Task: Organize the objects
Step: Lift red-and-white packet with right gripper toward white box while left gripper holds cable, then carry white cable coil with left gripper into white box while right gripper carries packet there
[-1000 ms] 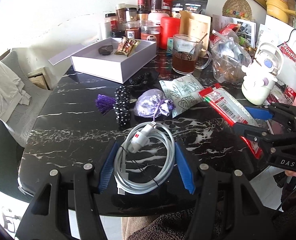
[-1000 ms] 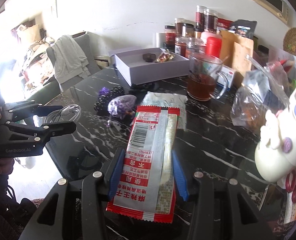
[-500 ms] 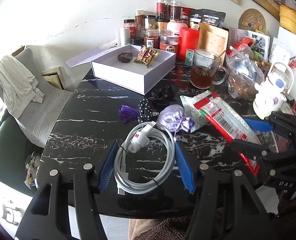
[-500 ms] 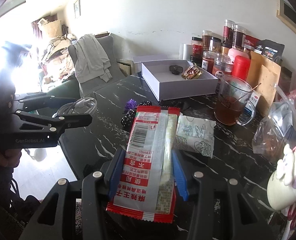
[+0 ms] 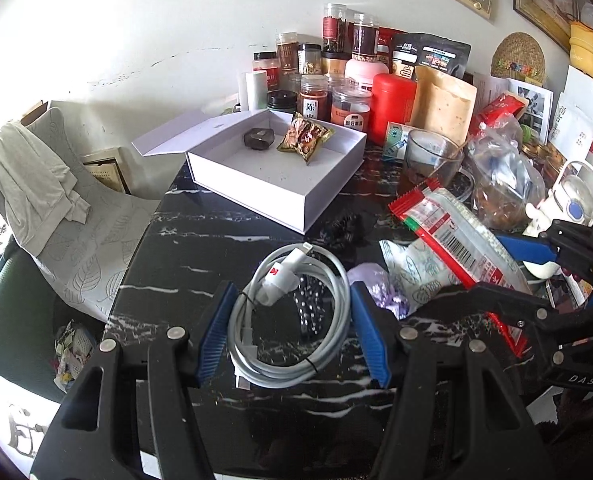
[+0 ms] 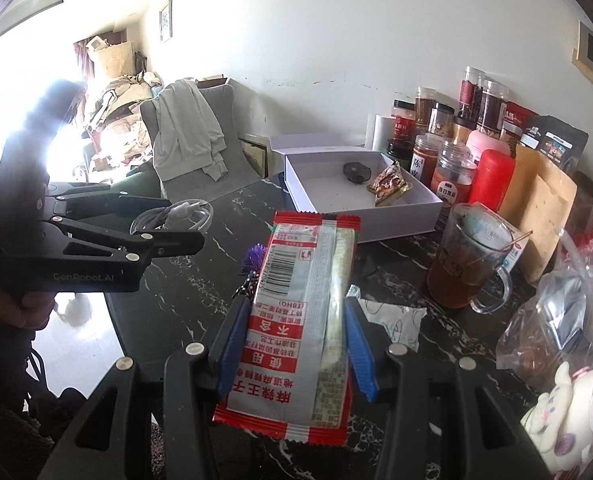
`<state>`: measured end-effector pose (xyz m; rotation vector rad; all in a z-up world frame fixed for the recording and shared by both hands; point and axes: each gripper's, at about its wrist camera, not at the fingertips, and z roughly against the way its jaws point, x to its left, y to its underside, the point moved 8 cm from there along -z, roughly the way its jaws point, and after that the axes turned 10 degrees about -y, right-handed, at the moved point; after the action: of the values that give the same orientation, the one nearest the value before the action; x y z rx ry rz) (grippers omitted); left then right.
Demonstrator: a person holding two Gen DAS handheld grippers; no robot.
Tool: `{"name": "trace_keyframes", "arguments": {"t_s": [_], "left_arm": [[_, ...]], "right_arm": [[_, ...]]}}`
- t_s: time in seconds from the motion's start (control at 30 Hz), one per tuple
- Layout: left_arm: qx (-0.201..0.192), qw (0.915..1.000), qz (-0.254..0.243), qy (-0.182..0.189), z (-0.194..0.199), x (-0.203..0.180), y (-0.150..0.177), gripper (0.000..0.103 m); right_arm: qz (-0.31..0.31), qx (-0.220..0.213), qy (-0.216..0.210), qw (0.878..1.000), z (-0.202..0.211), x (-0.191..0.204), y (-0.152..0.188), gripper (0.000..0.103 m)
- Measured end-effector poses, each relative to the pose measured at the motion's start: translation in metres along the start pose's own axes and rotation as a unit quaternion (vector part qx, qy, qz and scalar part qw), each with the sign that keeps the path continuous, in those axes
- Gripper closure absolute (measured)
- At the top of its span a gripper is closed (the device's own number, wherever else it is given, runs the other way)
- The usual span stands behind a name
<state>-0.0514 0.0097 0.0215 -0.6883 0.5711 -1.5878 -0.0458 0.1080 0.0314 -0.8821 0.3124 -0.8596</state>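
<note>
L gripper [image 5: 292,320] is clenched on the coiled white cable [image 5: 284,316], blue pads pressing both sides of the coil; it's carried in the air above the near edge of the black table [image 5: 216,240]. R gripper [image 6: 292,344] is clenched on the red-and-white snack packet [image 6: 300,320], pads on its long sides just below the middle, packet sticking out forward over the table.

Handling, as I judge it:
- Cable: light, springy, smooth sheath. The coil is tied w/ a thin band, so it should keep its shape, but loops can squirm out sideways. Best hold is across the whole bundle, as now, not on one strand or the plug.
- Packet: light, thin film, floppy and a bit slick; contents prob. brittle, so no hard squeeze. Mid-length hold keeps the ends from drooping.

The white box [image 5: 276,172] sits open at the far-left part of the table near the jars, w/ a dark pod and a sweet wrapper inside; plenty of bare floor left in it.

Vs 1 s earlier: both grippers have risen and moved toward the box, which now looks nearer in both views. The polka-dot thing, purple pouch and pale sachet, then ahead of the cable, now lie under and beside it. Both grips look unchanged.
</note>
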Motion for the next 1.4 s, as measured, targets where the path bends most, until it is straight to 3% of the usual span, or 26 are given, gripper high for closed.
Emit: {"name": "trace_keyframes", "arguments": {"t_s": [0.47,1.4], "left_arm": [[0.020,0.9998,-0.002,0.007,-0.047,0.017,-0.059,0.046],[-0.001,0.9993,-0.028,-0.025,-0.151,0.035,-0.184,0.046]], "right_arm": [[0.032,-0.017,0.009,0.999,-0.020,-0.023,-0.060,0.055],[0.039,-0.017,0.030,0.999,-0.089,-0.092,-0.139,0.055]]}}
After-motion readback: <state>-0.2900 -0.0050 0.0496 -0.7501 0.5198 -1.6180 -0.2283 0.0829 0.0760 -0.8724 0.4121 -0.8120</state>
